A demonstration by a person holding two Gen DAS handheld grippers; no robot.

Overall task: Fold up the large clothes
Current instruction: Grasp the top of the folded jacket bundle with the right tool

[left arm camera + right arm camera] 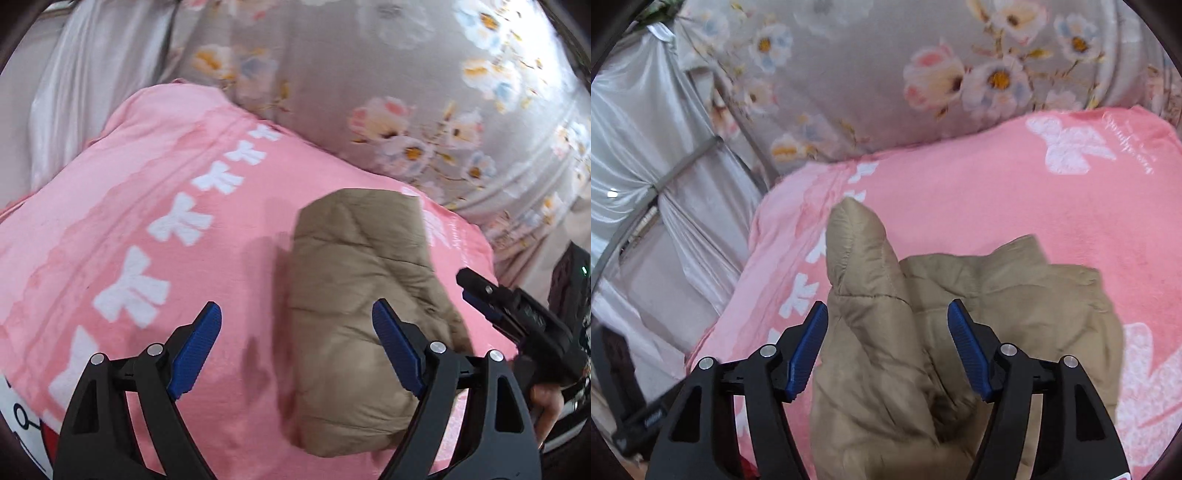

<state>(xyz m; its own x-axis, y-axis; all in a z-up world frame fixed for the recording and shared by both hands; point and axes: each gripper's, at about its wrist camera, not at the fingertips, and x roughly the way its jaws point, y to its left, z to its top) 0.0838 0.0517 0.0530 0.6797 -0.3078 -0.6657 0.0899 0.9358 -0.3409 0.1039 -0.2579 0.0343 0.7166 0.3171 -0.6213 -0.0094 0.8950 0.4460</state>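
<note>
A tan quilted jacket [362,288] lies folded into a compact bundle on a pink blanket [147,184] with white bows. My left gripper [297,325] is open and empty, hovering above the blanket by the bundle's left edge. My right gripper [888,321] is open and empty just above the jacket [923,332]; a rounded sleeve end [853,236] sticks up ahead of it. The right gripper also shows in the left wrist view [476,291], at the bundle's right side.
A grey floral quilt [406,92] is heaped behind the pink blanket [997,206]. White satin fabric [646,166] and a metal frame [683,162] stand at the left. The blanket's left edge [753,258] drops off beside them.
</note>
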